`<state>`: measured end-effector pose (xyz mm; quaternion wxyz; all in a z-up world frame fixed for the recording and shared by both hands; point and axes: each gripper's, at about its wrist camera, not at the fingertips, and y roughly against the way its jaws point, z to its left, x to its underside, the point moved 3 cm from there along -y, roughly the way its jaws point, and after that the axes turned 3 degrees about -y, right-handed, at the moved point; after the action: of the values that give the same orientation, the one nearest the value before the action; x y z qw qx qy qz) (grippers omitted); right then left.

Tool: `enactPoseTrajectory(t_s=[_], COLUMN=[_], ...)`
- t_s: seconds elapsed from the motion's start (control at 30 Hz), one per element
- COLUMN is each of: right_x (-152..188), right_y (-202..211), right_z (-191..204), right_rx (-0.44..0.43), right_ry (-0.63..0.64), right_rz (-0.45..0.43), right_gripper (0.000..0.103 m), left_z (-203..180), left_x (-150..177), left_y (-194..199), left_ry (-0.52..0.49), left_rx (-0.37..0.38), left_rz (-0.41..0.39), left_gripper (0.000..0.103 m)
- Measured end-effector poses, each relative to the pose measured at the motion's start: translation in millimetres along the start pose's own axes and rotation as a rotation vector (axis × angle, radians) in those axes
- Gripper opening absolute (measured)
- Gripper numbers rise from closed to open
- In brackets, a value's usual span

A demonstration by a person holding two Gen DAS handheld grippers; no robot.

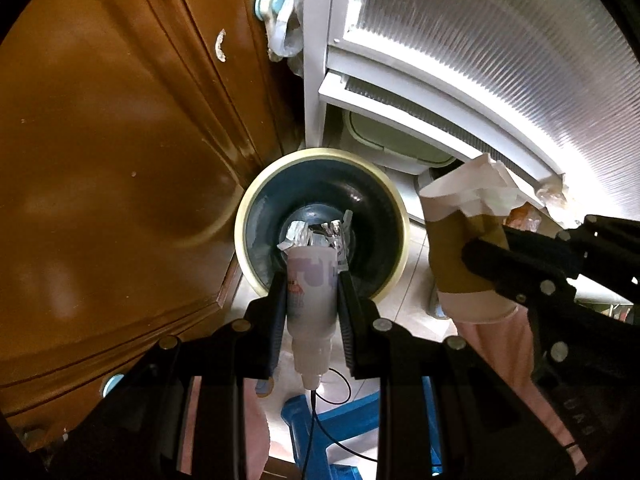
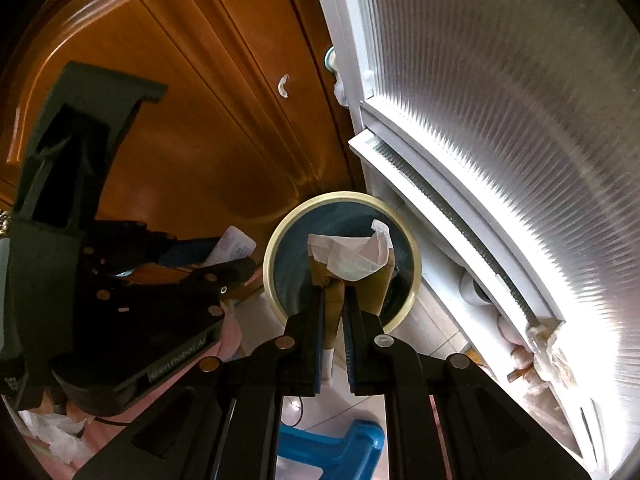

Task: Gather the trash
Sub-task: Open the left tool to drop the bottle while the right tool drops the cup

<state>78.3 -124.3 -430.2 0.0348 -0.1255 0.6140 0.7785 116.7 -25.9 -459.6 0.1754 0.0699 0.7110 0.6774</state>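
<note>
Gripping a white squeezed tube (image 1: 310, 296) between both fingers, my left hand-held gripper (image 1: 312, 280) holds it upright, its crumpled foil end directly over the open bin (image 1: 320, 224). My right hand-held gripper (image 2: 334, 312) is clamped on a brown paper cup (image 2: 340, 280) stuffed with white tissue (image 2: 352, 256), also over the cream-rimmed bin mouth. Beyond it stand a brown wooden door (image 1: 100, 120) and a white ribbed-glass door (image 1: 500, 48).

Cream-rimmed dark blue bin (image 1: 256, 216)
</note>
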Motion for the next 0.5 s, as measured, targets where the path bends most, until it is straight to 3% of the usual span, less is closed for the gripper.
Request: enactPoseTrajectory(t_s=[0.5], right_x=[-18], right_y=[-21], right_z=[-3], right_rx=[-0.001], right_ry=[0.018], right_rz=[-0.005], right_gripper=[0.009], left_z=[8], left_x=[-4], left_y=[5], left_ry=[0.016], left_rx=[-0.036], left_rz=[-0.029], left_gripper=[0.022])
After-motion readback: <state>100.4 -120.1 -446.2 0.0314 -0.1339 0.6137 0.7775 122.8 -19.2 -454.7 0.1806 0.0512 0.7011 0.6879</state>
